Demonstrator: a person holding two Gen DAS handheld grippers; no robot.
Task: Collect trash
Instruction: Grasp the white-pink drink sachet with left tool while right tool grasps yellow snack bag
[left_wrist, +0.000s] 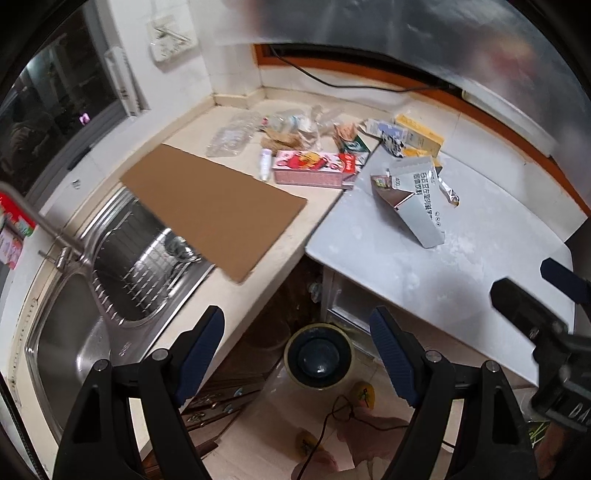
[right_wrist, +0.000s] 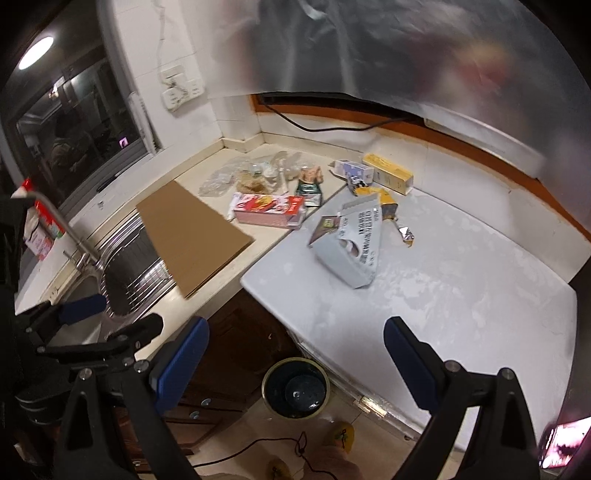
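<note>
Trash lies on the counter's far side: a torn grey carton (left_wrist: 413, 199) (right_wrist: 351, 243), a pink box (left_wrist: 314, 168) (right_wrist: 267, 212), a yellow box (left_wrist: 419, 134) (right_wrist: 388, 173), a milk carton (left_wrist: 384, 136) (right_wrist: 351, 171), clear plastic wrappers (left_wrist: 232, 134) (right_wrist: 221, 177) and a flat brown cardboard sheet (left_wrist: 210, 206) (right_wrist: 192, 232). A round bin (left_wrist: 319, 356) (right_wrist: 295, 387) stands on the floor below. My left gripper (left_wrist: 297, 354) hangs open over the gap by the bin, holding nothing. My right gripper (right_wrist: 295, 358) is open too, empty, with the left gripper (right_wrist: 92, 321) at its left.
A steel sink (left_wrist: 85, 314) with a drain rack and a tap (left_wrist: 44, 225) sits at the left, partly under the cardboard. A white slab (left_wrist: 443, 258) (right_wrist: 443, 280) covers the right counter. A cable (left_wrist: 332, 81) runs along the back wall. Feet in slippers (right_wrist: 341, 435) stand on the floor.
</note>
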